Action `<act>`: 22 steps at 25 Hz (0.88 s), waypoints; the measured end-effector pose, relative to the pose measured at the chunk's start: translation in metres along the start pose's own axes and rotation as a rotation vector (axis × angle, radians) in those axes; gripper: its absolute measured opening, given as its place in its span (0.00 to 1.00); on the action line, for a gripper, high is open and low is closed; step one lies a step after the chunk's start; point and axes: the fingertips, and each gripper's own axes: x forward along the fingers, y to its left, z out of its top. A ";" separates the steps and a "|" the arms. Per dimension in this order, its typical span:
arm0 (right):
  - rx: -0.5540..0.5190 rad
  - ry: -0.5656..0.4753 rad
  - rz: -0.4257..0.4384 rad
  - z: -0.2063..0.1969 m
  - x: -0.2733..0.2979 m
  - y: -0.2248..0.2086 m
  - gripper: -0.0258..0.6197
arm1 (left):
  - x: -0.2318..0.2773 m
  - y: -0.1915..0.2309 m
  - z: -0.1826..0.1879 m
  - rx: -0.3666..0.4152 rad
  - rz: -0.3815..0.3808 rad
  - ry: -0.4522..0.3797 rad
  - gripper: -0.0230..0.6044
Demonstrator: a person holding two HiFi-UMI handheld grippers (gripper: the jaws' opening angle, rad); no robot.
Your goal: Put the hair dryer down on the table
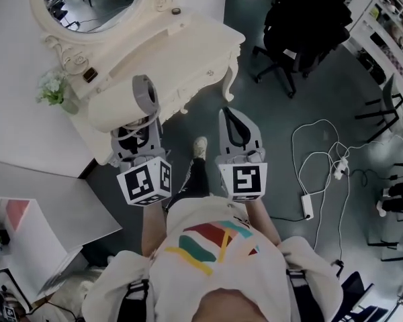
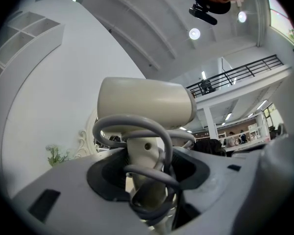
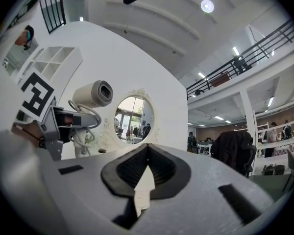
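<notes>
Carrying the hair dryer [image 1: 117,106] in my left claw [image 1: 145,121], jaws wide but clamped on its cord-wrapped handle, I hold it at 11 o'clock by the cream counter's [image 1: 188,42] front edge. Next, I judge: lower it, lay it flat, release. My right claw [image 1: 238,127] is closed and empty.
</notes>
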 end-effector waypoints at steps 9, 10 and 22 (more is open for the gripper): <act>-0.031 0.026 -0.025 -0.011 0.027 -0.016 0.04 | 0.045 -0.012 -0.005 -0.005 -0.037 -0.019 0.40; -0.037 0.030 -0.028 -0.014 0.030 -0.017 0.04 | 0.048 -0.014 -0.007 -0.010 -0.044 -0.018 0.40; -0.032 0.058 -0.020 -0.033 0.053 -0.025 0.04 | 0.077 -0.024 -0.023 -0.055 -0.096 -0.001 0.40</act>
